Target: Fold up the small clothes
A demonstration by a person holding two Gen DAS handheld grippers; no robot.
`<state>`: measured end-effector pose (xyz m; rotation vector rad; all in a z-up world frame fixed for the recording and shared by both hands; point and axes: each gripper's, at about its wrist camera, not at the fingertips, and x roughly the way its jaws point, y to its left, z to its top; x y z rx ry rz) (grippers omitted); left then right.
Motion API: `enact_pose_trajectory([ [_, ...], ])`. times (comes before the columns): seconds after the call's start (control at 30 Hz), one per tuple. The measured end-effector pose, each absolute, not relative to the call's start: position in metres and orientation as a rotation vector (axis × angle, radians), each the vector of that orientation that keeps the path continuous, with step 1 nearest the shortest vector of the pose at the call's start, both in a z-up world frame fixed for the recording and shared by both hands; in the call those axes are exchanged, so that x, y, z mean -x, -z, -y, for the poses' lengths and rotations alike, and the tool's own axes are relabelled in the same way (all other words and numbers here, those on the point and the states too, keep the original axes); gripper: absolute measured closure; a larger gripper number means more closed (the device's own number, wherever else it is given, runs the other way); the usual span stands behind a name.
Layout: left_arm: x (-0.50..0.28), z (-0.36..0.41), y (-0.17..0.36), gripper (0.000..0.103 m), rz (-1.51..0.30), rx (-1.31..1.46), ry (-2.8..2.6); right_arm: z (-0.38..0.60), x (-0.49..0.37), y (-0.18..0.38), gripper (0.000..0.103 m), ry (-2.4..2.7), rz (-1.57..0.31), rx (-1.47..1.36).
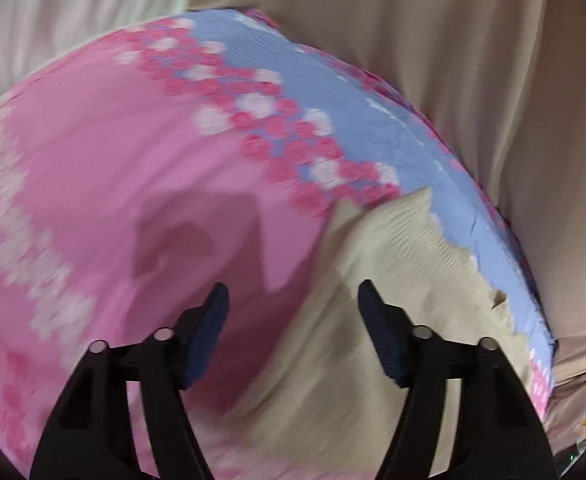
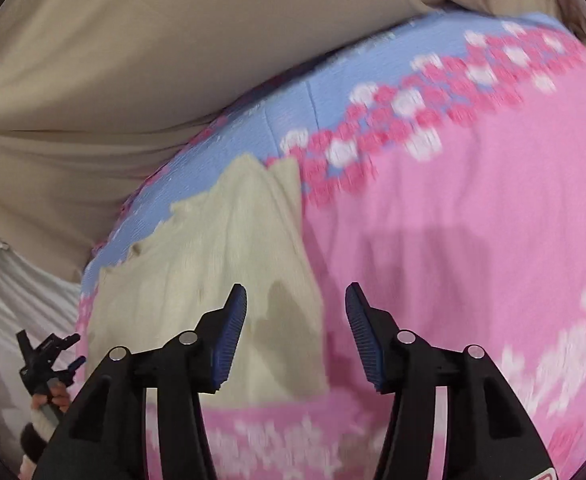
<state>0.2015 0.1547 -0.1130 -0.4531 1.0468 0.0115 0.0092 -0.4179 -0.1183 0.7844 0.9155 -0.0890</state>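
Pink-and-blue flowered bedcover — cream knit garment flat on it.

No readable text, labels, brands or numbers in either view; blur smears everything. Bottom right corner of the right wrist view shows a cut-off red outlined mark on the tool body, can't read it. Pink cloth has only a flower pattern, no lettering
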Motion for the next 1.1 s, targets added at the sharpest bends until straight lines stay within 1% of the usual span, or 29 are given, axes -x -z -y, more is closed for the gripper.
enact_pose_trajectory([
  [0.13,-0.171,-0.156,0.140,0.036,-1.134,0.520,-0.016,0.402,-0.006,0.153,0.051,0.043,-0.957,-0.935],
  [0.2,-0.163,-0.152,0.154,0.033,-1.166,0.599,-0.015,0.393,-0.015,0.163,0.049,0.021,-0.952,-0.989],
  [0.27,-0.159,-0.145,0.154,0.021,-1.127,0.622,-0.043,0.380,-0.023,0.165,0.037,0.021,-0.924,-0.998],
  [0.3,-0.160,-0.142,0.154,0.019,-1.128,0.625,-0.057,0.377,-0.026,0.165,0.034,0.028,-0.911,-1.005],
  [0.33,-0.160,-0.139,0.154,0.018,-1.123,0.624,-0.075,0.373,-0.030,0.166,0.034,0.040,-0.902,-1.020],
  [0.37,-0.163,-0.133,0.154,0.020,-1.120,0.625,-0.081,0.373,-0.033,0.167,0.045,0.043,-0.897,-1.038],
  [0.4,-0.167,-0.129,0.153,0.026,-1.117,0.614,-0.090,0.374,-0.036,0.171,0.060,0.021,-0.894,-1.082],
  [0.43,-0.170,-0.127,0.153,0.059,-1.111,0.618,-0.076,0.375,-0.038,0.171,0.077,0.015,-0.888,-1.107],
  [0.47,-0.177,-0.125,0.153,0.081,-1.134,0.638,-0.022,0.376,-0.036,0.164,0.080,0.022,-0.863,-1.102],
  [0.57,-0.176,-0.130,0.134,0.087,-1.129,0.667,0.018,0.379,-0.028,0.131,0.089,0.009,-0.805,-1.055],
  [0.7,-0.155,-0.137,0.101,0.089,-1.122,0.669,0.105,0.388,0.003,0.084,0.091,-0.004,-0.793,-0.954],
  [0.8,-0.126,-0.144,0.097,0.090,-1.171,0.657,0.133,0.394,0.038,0.068,0.091,0.023,-0.832,-0.883],
  [0.87,-0.096,-0.151,0.104,0.090,-1.232,0.647,0.146,0.391,0.068,0.072,0.091,0.043,-0.898,-0.840],
  [0.93,-0.073,-0.154,0.114,0.090,-1.277,0.615,0.141,0.385,0.099,0.087,0.090,0.062,-0.976,-0.811],
  [1.0,-0.048,-0.156,0.131,0.089,-1.331,0.568,0.116,0.383,0.116,0.106,0.085,0.072,-1.059,-0.799],
  [1.07,-0.032,-0.156,0.148,0.084,-1.347,0.534,0.086,0.385,0.126,0.126,0.077,0.133,-1.135,-0.780],
  [1.1,-0.033,-0.156,0.149,0.082,-1.337,0.525,0.078,0.389,0.127,0.127,0.076,0.166,-1.138,-0.774],
])
